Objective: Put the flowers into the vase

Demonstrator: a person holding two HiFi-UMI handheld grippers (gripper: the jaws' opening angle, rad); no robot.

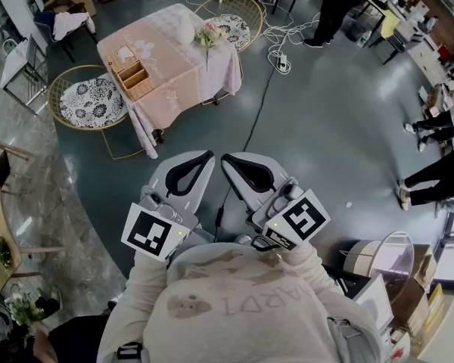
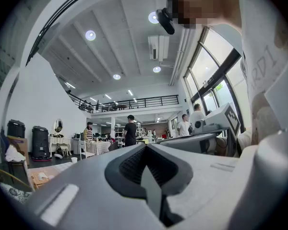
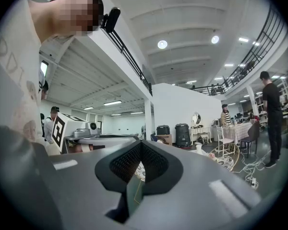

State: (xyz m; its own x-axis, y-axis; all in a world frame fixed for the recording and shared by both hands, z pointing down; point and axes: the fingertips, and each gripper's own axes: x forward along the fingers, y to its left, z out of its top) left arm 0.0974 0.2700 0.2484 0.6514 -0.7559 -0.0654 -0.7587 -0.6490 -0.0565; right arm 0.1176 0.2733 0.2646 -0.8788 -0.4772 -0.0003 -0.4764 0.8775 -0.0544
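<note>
Right now the left gripper (image 1: 201,161) and right gripper (image 1: 230,162) are hovering side by side, jaws pressed together, empty; the flowers (image 1: 209,35) are seemingly lying beside the vase (image 1: 185,30) on the table (image 1: 174,74).

sweatshirt (image 1: 234,305) print upside down in head view, reads roughly "ARDI", only partly legible, left marker cube (image 1: 149,234) and right marker cube (image 1: 303,219) carry black-white square codes, no letters, nothing else readable
</note>
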